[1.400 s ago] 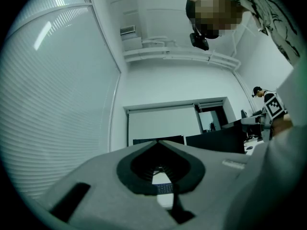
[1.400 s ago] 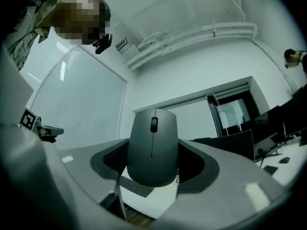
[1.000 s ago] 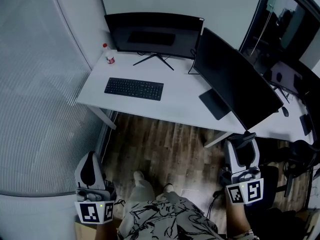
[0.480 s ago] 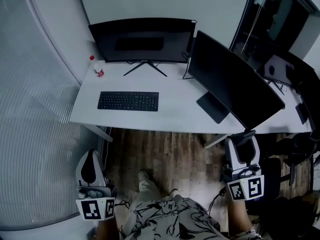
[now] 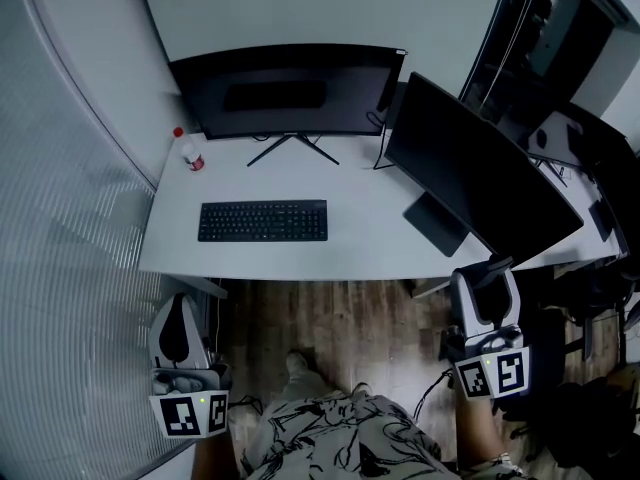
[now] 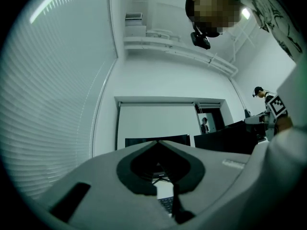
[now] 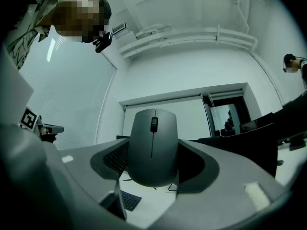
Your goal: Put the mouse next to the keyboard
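A grey mouse [image 7: 152, 145] sits upright between the jaws of my right gripper [image 7: 153, 150], which is shut on it. In the head view that gripper [image 5: 486, 303] hangs low at the right, over the floor in front of the desk's right end. The black keyboard [image 5: 263, 220] lies on the white desk [image 5: 360, 238], left of centre, well ahead of both grippers. My left gripper [image 5: 179, 330] is low at the left, off the desk's front corner. Its dark pads [image 6: 139, 169] meet with nothing between them.
Two black monitors [image 5: 290, 93] [image 5: 478, 173] stand at the back and right of the desk. A small bottle with a red cap [image 5: 190, 153] is at the back left corner. A ribbed glass wall [image 5: 70, 218] runs along the left. Wooden floor [image 5: 330, 318] lies below me.
The desk and keyboard have slid lower in the head view, so they are nearer. Both grippers keep their places and the mouse stays held.
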The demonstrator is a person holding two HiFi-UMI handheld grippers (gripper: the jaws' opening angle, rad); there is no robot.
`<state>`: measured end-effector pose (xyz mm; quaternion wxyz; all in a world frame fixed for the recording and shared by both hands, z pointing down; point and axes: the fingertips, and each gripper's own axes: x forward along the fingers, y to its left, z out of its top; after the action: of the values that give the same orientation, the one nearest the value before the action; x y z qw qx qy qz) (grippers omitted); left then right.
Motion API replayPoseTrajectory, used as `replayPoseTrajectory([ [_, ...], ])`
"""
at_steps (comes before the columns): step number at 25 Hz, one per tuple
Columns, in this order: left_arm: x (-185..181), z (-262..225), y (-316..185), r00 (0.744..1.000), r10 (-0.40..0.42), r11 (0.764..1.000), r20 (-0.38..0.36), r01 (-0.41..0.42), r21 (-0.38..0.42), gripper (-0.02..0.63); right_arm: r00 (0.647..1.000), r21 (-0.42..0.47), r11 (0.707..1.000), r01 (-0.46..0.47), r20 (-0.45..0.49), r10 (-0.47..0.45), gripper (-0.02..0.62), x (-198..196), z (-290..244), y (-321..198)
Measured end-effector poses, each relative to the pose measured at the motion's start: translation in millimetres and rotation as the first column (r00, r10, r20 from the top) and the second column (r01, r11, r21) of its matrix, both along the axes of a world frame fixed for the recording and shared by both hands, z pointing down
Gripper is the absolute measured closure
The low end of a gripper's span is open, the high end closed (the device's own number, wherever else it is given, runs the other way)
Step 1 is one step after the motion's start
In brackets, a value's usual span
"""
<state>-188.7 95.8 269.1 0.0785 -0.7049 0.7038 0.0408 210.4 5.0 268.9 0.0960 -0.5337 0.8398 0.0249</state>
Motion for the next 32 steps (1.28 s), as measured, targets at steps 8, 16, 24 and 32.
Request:
replayPoseTrajectory([
  [8,-46,4,-34,0.998,0.056,0.998,-0.011,-0.056,-0.013,0.607,0.998,-0.007,0.998,-0.068,-0.006,0.068,0.292,-37,-1,-17],
  [16,-76,11,-73,0.993,0.116,0.992,-0.013,-0.116,-0.045,0.607,0.993,-0.043,0.992,-0.117,-0.033,0.116,0.291,-69,3,-33],
  [24,-84,22,-117,0.993,0.118,0.992,-0.012,-0.119,-0.047,0.607,0.991,-0.039,0.991,-0.129,-0.036,0.128,0.291,-75,16,-75],
  [32,-83,11,-184,0.995,0.099,0.995,0.002,-0.099,-0.026,0.607,0.995,-0.02,0.995,-0.098,-0.002,0.098,0.293,-80,15,-155],
])
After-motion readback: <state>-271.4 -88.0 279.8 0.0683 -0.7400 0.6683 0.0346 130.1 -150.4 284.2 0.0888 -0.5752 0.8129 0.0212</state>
